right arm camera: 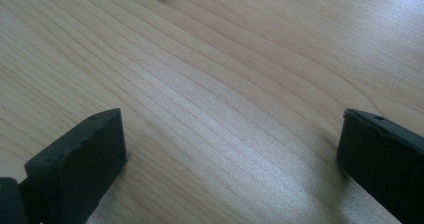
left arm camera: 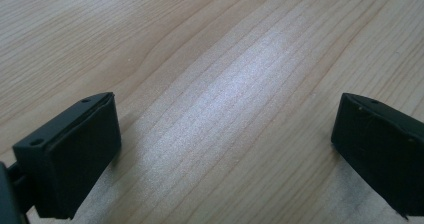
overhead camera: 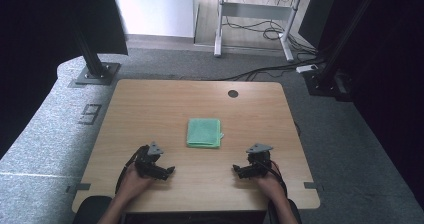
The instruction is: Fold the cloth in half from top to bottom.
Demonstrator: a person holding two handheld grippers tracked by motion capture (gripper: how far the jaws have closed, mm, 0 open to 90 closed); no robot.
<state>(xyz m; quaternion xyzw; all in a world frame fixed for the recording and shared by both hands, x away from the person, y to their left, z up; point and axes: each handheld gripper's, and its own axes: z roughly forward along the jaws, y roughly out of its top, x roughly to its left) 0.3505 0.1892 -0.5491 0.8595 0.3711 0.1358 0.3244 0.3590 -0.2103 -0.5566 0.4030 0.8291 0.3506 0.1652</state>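
green folded cloth (overhead camera: 204,133) sits mid-table (overhead camera: 150,109), between and just ahead of both grippers. left gripper (overhead camera: 170,170) and right gripper (overhead camera: 235,169) rest with jaws wide apart, holding nothing. no readable writing on anything.

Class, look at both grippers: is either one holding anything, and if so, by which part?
Nothing is held. The left gripper and right gripper are both open over bare table; the folded green cloth lies apart, untouched.
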